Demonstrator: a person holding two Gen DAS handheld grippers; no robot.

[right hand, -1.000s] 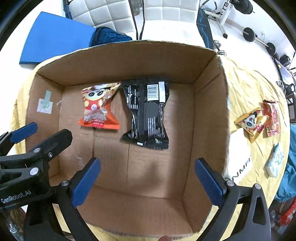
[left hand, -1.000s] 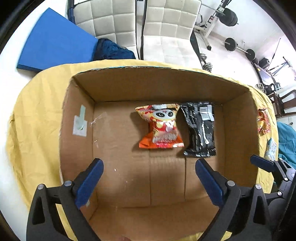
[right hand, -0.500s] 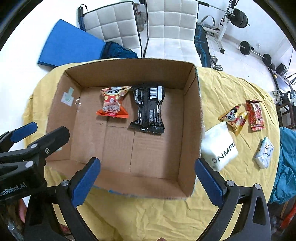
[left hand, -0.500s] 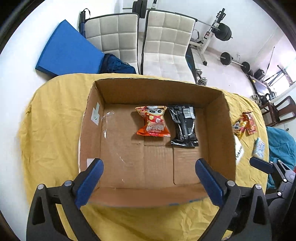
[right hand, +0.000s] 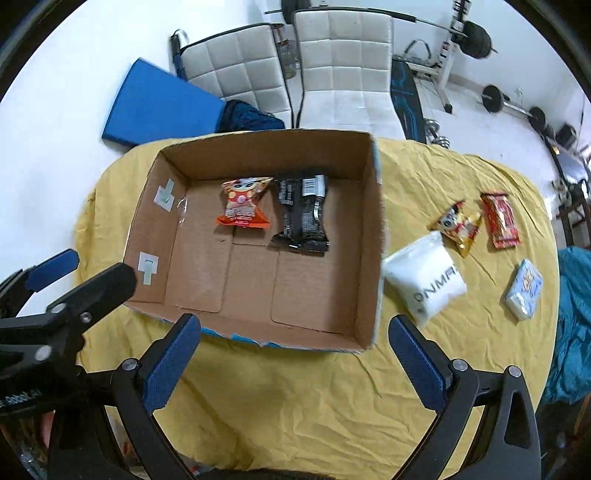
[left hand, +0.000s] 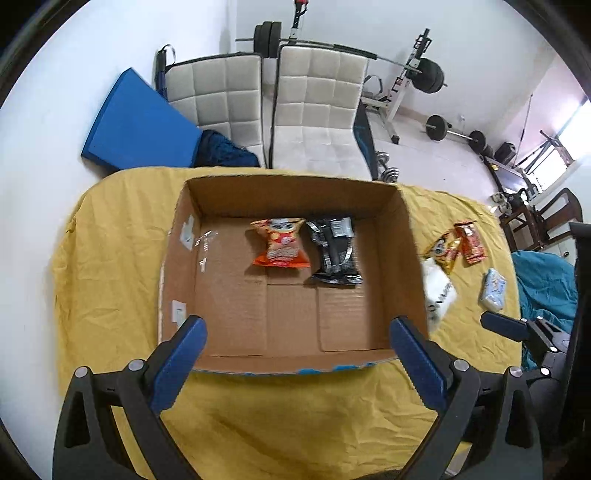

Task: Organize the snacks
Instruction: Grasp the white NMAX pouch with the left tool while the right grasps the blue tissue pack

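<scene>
An open cardboard box (right hand: pixel 369 240) (left hand: pixel 177 258) sits on the yellow tablecloth. Inside it lie an orange snack bag (right hand: pixel 242 205) (left hand: pixel 280 243) and a black packet (right hand: pixel 303 214) (left hand: pixel 334 253), side by side near the far wall. To the right of the box lie a white pouch (right hand: pixel 424 275) (left hand: pixel 437 291), a yellow-orange snack bag (right hand: pixel 458 225) (left hand: pixel 445 251), a red packet (right hand: pixel 500 219) (left hand: pixel 470 242) and a pale blue packet (right hand: pixel 524 284) (left hand: pixel 493 290). My left gripper (left hand: pixel 297 358) and right gripper (right hand: pixel 293 354) both hover open and empty above the box's near edge.
The table is covered with a yellow cloth (right hand: pixel 314 398). Two white padded chairs (right hand: pixel 343 66), a blue mat (right hand: pixel 159 103) and weight equipment (right hand: pixel 476 33) stand behind it. A teal cloth (right hand: pixel 576 314) hangs at the right edge.
Both grippers have pulled up and back out of the box, so the whole box and table now show. The snacks have not moved.
</scene>
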